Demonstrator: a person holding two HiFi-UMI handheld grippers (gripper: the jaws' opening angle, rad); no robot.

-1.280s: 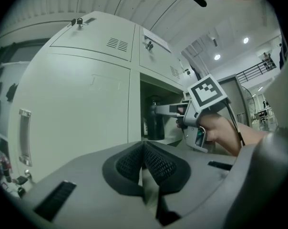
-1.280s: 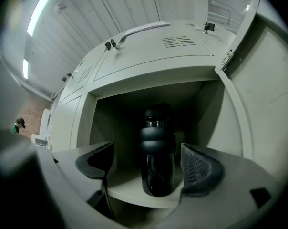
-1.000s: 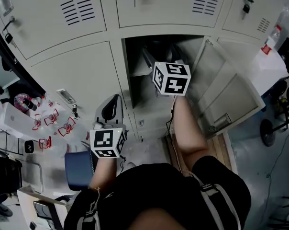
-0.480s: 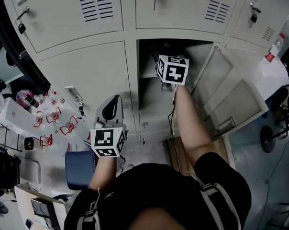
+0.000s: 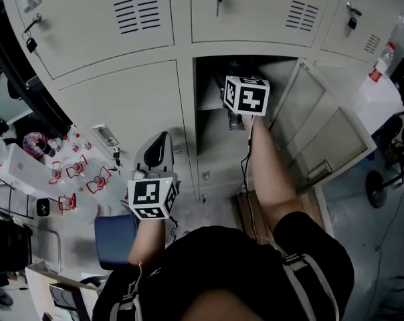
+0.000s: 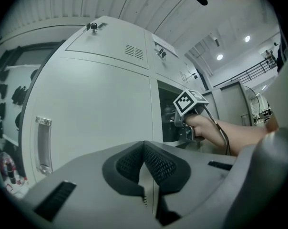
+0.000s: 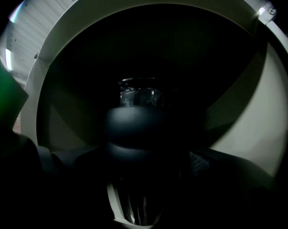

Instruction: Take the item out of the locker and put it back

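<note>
The right claw [image 7: 143, 149] reaches into the open locker [image 5: 211, 93], with its marker cube just at the locker's mouth and the person's forearm [image 5: 265, 172] stretched out from below the opening. The right gripper view is very dark. It shows the locker's rim around a black interior and a bottle [image 7: 136, 208] standing between the jaws. The bottle's clear ribbed plastic and a pale label edge are closest to the camera, a dark rounded band sits further out, and a glassy end lies deepest in the locker. The jaws flank the bottle closely on both sides and appear clamped on it, so the bottle is inside the locker, held in the claw. Whether it rests on the locker's floor or shelf cannot be made out.

The locker's door [image 5: 326, 129] hangs swung out to the right of the opening.

The left claw [image 6: 145, 174] is held low, below and to the left of the locker, in front of the closed door [image 5: 125, 109] next to it. Its jaws are pressed together, pad against pad, with nothing between them. From its own view the locker lies ahead to the right, with the other claw's cube at the opening. A blue chair [image 5: 114, 241] stands further below the locker, just beside the left claw's cube.
</note>
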